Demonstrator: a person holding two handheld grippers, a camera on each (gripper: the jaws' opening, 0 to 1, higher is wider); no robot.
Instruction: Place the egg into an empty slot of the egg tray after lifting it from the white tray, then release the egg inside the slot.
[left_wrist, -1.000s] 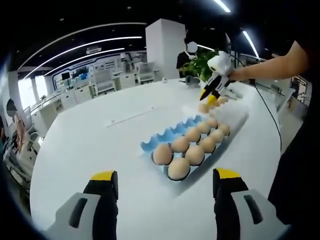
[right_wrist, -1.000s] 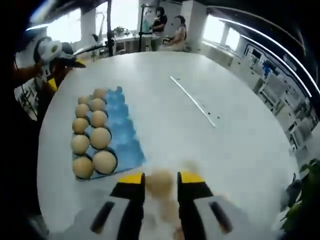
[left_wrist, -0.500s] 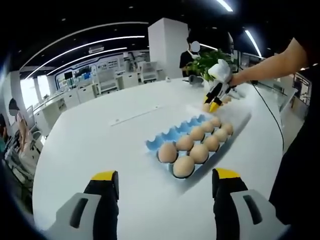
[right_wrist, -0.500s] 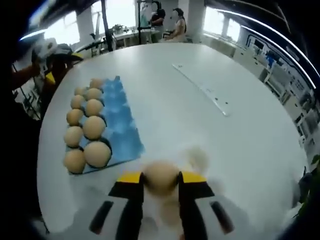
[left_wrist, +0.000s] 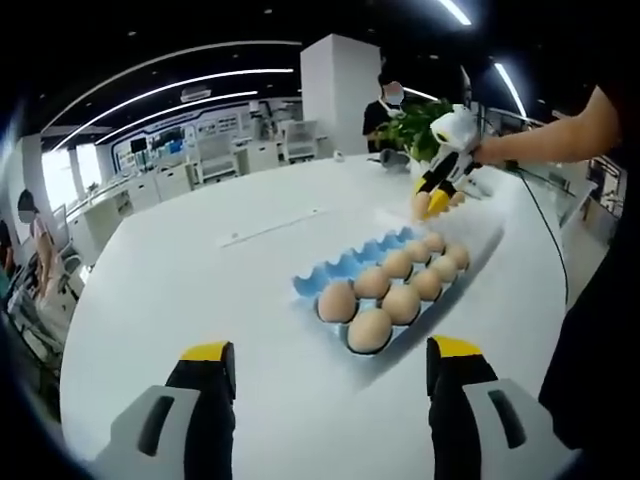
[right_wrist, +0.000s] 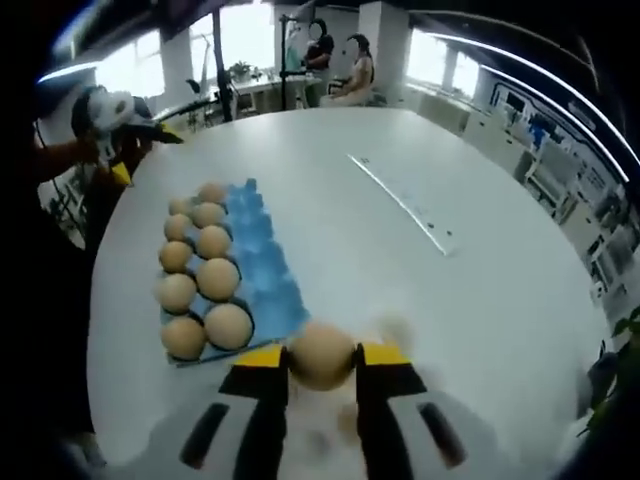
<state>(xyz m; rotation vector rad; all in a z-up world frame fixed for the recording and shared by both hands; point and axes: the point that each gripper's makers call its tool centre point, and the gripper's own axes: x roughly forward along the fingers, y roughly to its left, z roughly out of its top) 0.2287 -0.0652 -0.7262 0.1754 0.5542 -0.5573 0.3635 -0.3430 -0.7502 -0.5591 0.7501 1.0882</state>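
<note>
My right gripper (right_wrist: 320, 358) is clenched on an egg (right_wrist: 321, 353) — the tan shell sits squarely between the two yellow-tipped jaws at about six o'clock in the right gripper view, lifted clear of the round white table (right_wrist: 400, 270). Just past the jaws, toward ten o'clock, lies the blue egg tray (right_wrist: 262, 268); brown eggs fill its two left rows, while the blue row nearest the table's middle shows bare cups. A blurred pale shape sits beside the held egg at about four o'clock, and I cannot tell what it is. In the left gripper view my left gripper (left_wrist: 330, 365) hangs released, its jaws wide apart with nothing between them, low over the table at six o'clock. From there the egg tray (left_wrist: 345, 270) stretches toward two o'clock, its eggs in two rows on the near side and bare blue cups along the far edge. Beyond the tray's far end, at about one o'clock, the right gripper (left_wrist: 434, 200) shows with the egg (left_wrist: 423, 205) pinched at its tip — held above a white tray (left_wrist: 470, 232) whose edge is hard to make out against the table. A thin pale strip (right_wrist: 400, 205) lies on the table well apart from the egg tray.
</note>
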